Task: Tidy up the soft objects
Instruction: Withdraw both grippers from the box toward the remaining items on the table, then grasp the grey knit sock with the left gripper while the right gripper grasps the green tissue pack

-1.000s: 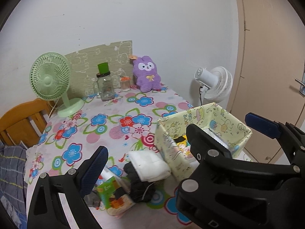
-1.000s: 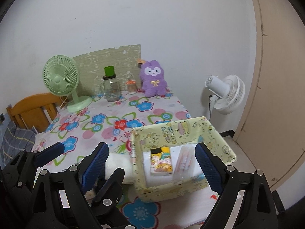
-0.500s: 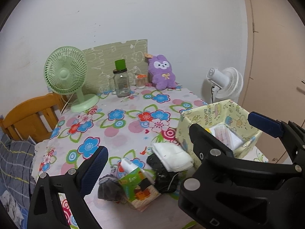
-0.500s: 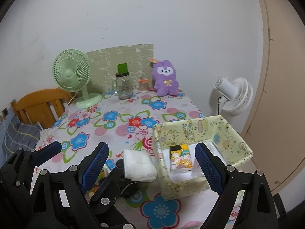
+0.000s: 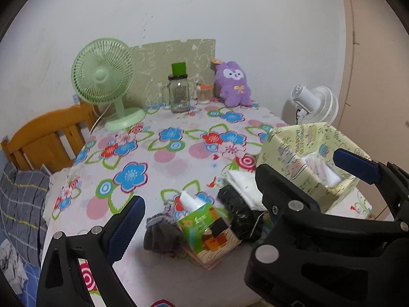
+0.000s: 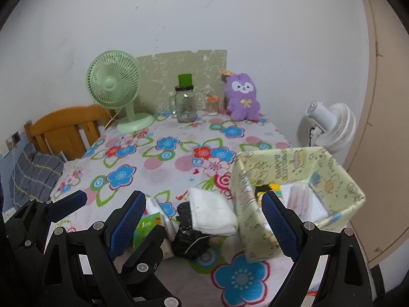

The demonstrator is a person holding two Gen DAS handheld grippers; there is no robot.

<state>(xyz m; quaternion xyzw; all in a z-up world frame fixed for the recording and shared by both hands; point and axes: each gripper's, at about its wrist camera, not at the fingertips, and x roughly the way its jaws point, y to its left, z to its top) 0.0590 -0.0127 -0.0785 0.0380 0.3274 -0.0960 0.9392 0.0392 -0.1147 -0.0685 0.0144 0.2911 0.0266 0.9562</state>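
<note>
Both grippers hover above the near edge of the floral tablecloth (image 6: 158, 158), and neither holds anything: the left gripper (image 5: 237, 194) has its jaws spread wide, and so does the right gripper (image 6: 202, 220). The yellow-green patterned storage box (image 6: 294, 158) stands at the right side of the table and already holds some goods: a pink-and-white soft pack (image 6: 301, 199) and a yellow-and-black item (image 6: 271, 188) partly hidden behind the right gripper's finger. Left of the box, on the cloth, lies a cluster not yet put away: a folded white cloth (image 6: 214, 211) just beside the box wall, a crumpled black fabric (image 5: 240, 212) touching it, a green tissue pack (image 5: 204, 227) with a tissue sticking up, and a bunched grey sock (image 5: 161, 232) against the pack's left side. At the far end, against the wall, sits a purple plush bunny (image 6: 242, 97), well apart from the rest, beside a glass jar (image 6: 185, 106) and a green desk fan (image 6: 115, 87). I judge the task partly done: some packs are boxed, while at least four pieces remain outside, with the plush possibly a fifth.
</note>
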